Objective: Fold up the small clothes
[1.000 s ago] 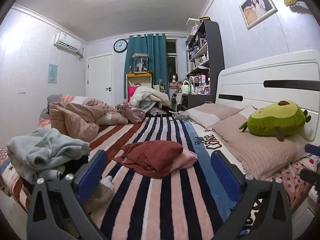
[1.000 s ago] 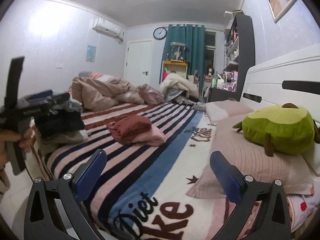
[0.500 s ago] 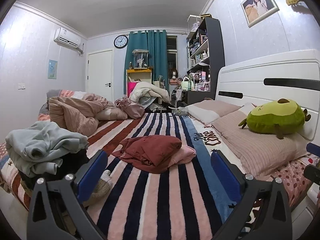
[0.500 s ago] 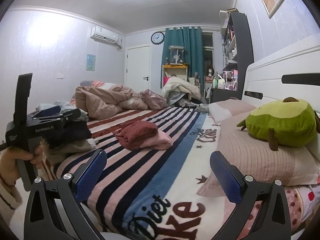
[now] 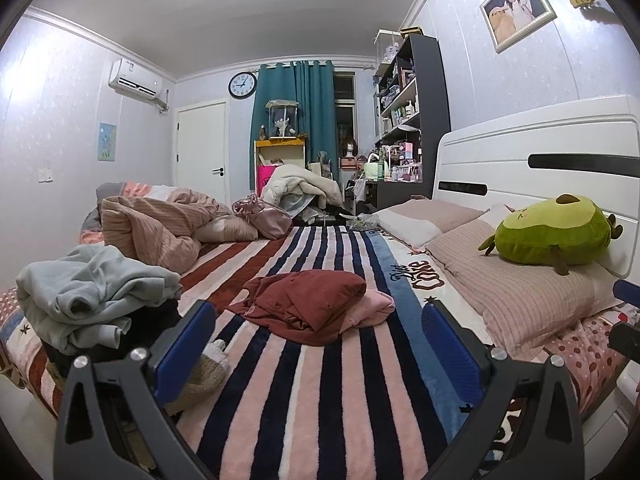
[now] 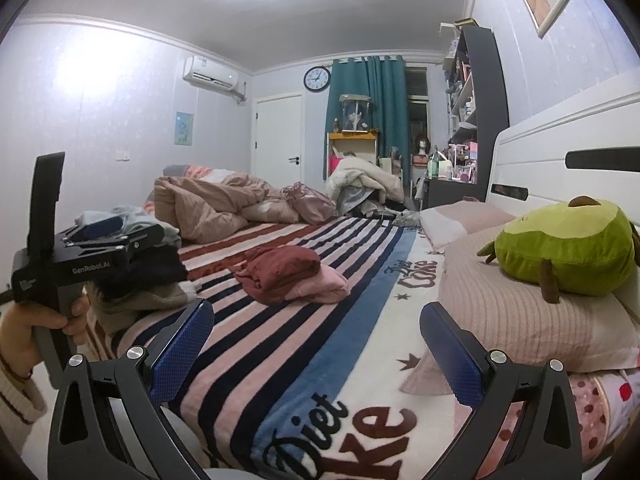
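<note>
A dark red garment [image 5: 308, 304] lies crumpled on a pink one [image 5: 370, 306] in the middle of the striped bed; both show in the right wrist view too, red [image 6: 280, 270] over pink [image 6: 320, 286]. A pile of unfolded clothes topped by a pale grey-green piece [image 5: 92, 292] sits at the bed's left edge. My left gripper [image 5: 316, 344] hangs open short of the red garment, holding nothing. My right gripper [image 6: 316, 344] is open and empty over the bed's near corner. A hand [image 6: 24, 328] holds the left gripper's body [image 6: 80, 264] beside the pile.
A green avocado plush [image 5: 552, 234] rests on striped pillows [image 5: 512, 288] by the white headboard [image 5: 540, 156]. A bunched pink duvet [image 5: 156, 228] and a pink bag [image 5: 264, 216] lie at the bed's far end. Shelves [image 5: 408, 120] and clutter stand beyond.
Both cameras have pulled back and tilted slightly upward, so the bed and clothes sit lower and a bit farther. Both grippers stay open; the clothes have not moved.
</note>
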A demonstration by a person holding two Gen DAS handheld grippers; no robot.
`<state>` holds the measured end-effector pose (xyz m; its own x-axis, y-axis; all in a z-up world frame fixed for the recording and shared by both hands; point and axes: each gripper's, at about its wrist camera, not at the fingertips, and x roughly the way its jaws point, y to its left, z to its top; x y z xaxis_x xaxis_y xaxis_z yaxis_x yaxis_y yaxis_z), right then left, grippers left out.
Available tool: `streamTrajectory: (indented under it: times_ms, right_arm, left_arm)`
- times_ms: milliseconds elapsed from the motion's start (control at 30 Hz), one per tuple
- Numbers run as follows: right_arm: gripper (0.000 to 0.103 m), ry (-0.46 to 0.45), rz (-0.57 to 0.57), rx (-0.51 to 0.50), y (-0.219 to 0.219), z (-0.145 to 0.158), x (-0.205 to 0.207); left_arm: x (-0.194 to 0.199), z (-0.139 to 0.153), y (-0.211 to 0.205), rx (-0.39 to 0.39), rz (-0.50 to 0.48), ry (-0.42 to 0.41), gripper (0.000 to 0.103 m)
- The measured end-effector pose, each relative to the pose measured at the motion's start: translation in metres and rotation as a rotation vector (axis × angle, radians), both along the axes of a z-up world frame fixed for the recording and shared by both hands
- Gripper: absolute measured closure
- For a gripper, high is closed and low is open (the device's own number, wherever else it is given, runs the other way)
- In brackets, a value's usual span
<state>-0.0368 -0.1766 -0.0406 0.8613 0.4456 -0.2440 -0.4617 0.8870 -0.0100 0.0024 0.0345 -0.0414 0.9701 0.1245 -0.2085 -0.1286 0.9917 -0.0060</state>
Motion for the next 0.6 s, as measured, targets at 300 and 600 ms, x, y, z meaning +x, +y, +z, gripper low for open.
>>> streamTrajectory:
  times_ms: [300,600]
  right_arm:
    - [0.000,0.004,0.001,0.013,0.0004,0.0040,-0.0006]
    - [0.000,0.006,-0.002,0.034,0.0017,0.0070,-0.0034]
  left_arm:
    - [-0.0005,0.0011,0.0020,0.000,-0.012,0.004,0.001]
    - [-0.0006,0.0010,0.0009,0.000,-0.011,0.003,0.001]
